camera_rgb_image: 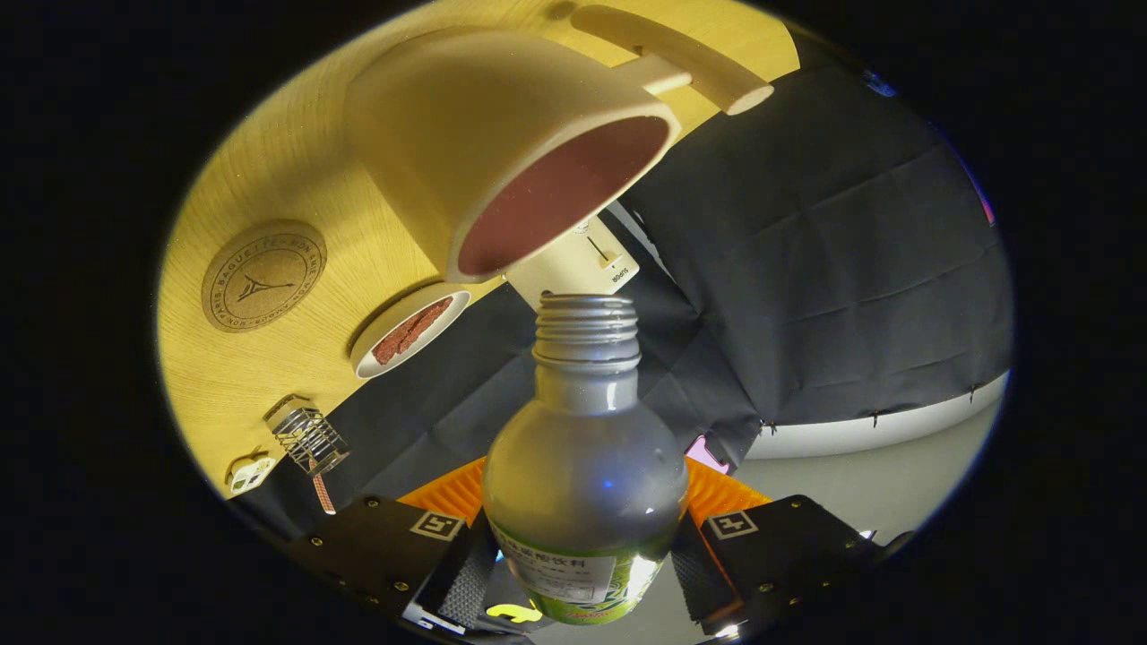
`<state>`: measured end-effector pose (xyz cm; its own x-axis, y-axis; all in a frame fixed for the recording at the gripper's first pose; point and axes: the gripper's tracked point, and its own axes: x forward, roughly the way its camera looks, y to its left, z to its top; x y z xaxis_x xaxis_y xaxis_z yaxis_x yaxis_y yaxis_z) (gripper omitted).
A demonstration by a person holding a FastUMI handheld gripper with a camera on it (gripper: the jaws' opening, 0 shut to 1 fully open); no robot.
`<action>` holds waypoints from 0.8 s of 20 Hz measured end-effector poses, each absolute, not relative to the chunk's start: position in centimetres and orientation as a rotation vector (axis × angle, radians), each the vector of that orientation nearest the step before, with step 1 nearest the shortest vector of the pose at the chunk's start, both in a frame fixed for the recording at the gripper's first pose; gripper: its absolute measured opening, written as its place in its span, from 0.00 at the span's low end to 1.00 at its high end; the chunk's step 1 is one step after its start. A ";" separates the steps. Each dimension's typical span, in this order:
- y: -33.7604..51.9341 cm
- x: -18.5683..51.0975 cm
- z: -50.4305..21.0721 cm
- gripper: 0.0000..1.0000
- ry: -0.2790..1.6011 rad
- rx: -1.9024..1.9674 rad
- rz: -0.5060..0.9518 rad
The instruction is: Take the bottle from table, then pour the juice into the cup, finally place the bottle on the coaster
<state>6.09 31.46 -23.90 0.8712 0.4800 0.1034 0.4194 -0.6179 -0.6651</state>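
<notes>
Task progress: the first step looks done — the clear plastic bottle with a threaded open neck and green label [584, 466] is off the pale wooden table [269, 179] and carried in the gripper [582, 573]. The whole view is rolled hard over, so I judge the pour is at hand or under way; no liquid is seen leaving the neck. Setting the bottle on the coaster is not yet done.

Room: black cloth booth wall [824, 269] beyond the fingers, to the right of the bottle; below it a pale floor [878, 466] with a white curved base along the cloth's hem.

Table: wood-grain top lies beyond and to the left of the fingers, its edge meeting more black cloth.

Cup: large cream mug with a dark reddish inside and a thick handle [502, 152] stands just beyond the bottle's neck, its mouth turned toward the neck.

Bottle: between the fingers, neck pointing away from them, cap off.

Gripper: both fingers press on the bottle's lower body, one on each side — pinching it.

Coaster: round cork disc with a printed ring [263, 276], well to the left of the bottle, bare.

Small dish: white round dish with reddish contents [410, 330], between coaster and bottle.

Smaller things: a wire rack [306, 437] and a white plug-like piece [249, 471] near the left finger — too small to tell more.
</notes>
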 end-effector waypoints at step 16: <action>31.1 6.7 -24.5 0.83 -0.591 -2.220 0.134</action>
